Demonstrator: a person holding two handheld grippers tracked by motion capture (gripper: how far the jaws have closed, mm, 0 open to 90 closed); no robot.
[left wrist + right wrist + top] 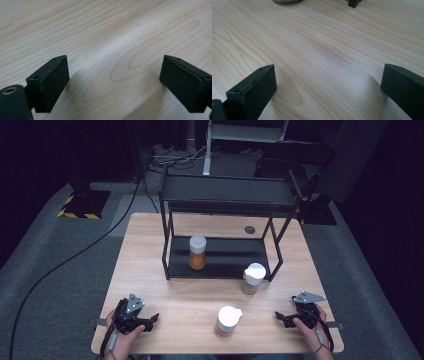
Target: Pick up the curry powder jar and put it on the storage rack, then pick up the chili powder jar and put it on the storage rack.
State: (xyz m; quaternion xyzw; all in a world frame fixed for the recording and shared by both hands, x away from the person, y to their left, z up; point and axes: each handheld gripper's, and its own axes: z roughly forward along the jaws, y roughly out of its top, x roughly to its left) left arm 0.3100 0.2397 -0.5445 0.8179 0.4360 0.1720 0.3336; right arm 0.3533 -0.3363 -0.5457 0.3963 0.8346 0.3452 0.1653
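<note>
Three white-capped spice jars stand on the wooden table (150,235). An orange-filled jar (197,252) sits on the lower shelf of the black rack (225,195). A second jar (252,278) stands just in front of the rack's right leg. The third jar (227,320) is near the front edge, between my hands. My left gripper (152,320) rests at the front left, open, with bare wood between its pads (51,82). At the front right my right gripper (278,317) is open too, over bare wood (324,62).
The two-tier black rack takes up the table's back half. A small dark round disc (249,229) lies on the table behind the lower shelf. A black cable (65,262) runs across the grey floor at the left. Stands and cables crowd the dark background.
</note>
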